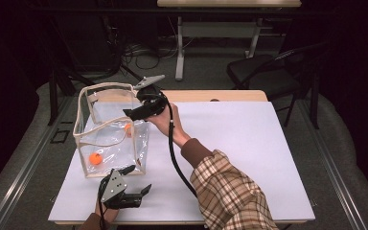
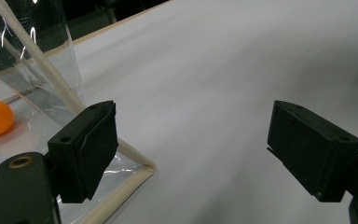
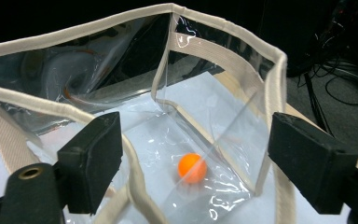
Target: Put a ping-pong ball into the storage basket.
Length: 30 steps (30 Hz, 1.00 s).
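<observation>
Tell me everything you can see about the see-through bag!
The clear plastic bag stands upright and open at the top on the white table cover, near its left side. It looks like soft, shiny, crinkly plastic with cream fabric trim along its edges and rim, plus cream straps. Two orange balls lie on its bottom, one near the front, one farther back. The right gripper hovers at its rim with jaws open; whether it touches the bag is unclear. The left gripper waits open by its front corner.
</observation>
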### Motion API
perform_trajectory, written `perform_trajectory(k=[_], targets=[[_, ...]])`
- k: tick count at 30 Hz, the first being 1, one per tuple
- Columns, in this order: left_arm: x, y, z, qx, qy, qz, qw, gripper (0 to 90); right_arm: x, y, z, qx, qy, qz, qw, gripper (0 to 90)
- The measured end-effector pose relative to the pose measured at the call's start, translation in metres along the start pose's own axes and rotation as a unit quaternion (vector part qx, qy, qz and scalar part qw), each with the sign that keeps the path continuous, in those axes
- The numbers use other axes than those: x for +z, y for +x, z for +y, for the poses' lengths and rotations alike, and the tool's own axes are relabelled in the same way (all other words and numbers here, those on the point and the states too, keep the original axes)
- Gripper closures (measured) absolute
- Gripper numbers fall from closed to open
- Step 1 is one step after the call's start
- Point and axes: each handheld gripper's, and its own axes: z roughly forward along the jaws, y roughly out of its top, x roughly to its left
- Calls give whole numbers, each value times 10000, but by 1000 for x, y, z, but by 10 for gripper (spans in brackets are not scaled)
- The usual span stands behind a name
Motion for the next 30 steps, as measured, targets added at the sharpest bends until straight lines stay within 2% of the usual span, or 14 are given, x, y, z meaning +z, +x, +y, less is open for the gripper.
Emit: perform_trajectory(k=[15,30], targets=[[1,0,0,-2,12,9,10000,159,-30,-8,-19,-36,-4,87,10000,114],[2,-1,1,-3,28,20,10000,159,-54,-19,-44,-10,114,5,9999,84]])
